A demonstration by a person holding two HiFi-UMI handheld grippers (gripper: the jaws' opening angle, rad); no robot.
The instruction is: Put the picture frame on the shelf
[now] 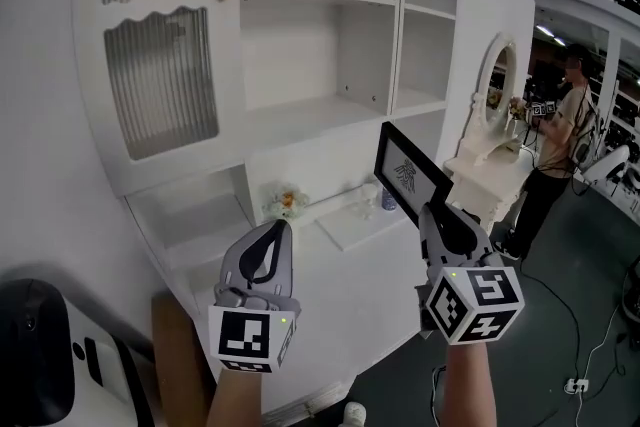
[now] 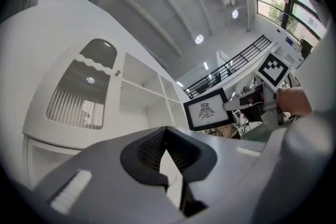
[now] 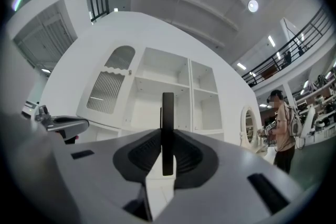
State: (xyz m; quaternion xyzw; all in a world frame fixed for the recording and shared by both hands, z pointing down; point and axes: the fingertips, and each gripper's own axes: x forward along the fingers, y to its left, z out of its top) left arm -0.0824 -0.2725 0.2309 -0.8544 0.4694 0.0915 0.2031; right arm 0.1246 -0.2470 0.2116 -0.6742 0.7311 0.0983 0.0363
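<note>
My right gripper [image 1: 433,213] is shut on the lower edge of a black picture frame [image 1: 409,172] with a white mat and a dark bird-like drawing. It holds the frame up in front of the white cabinet's open shelves [image 1: 318,108]. In the right gripper view the picture frame [image 3: 167,110] stands edge-on between the pads, with the shelves [image 3: 160,83] behind it. My left gripper [image 1: 270,237] hangs lower and to the left, shut and with nothing in it. The left gripper view shows the picture frame [image 2: 208,109] held by the right gripper [image 2: 237,104].
A cabinet door with ribbed glass [image 1: 160,75] takes up the left side. On the counter below stand small flowers [image 1: 287,202], a glass [image 1: 369,193] and a blue cup [image 1: 388,200]. A white vanity with an oval mirror [image 1: 497,85] stands to the right, with a person [image 1: 558,140] beyond it.
</note>
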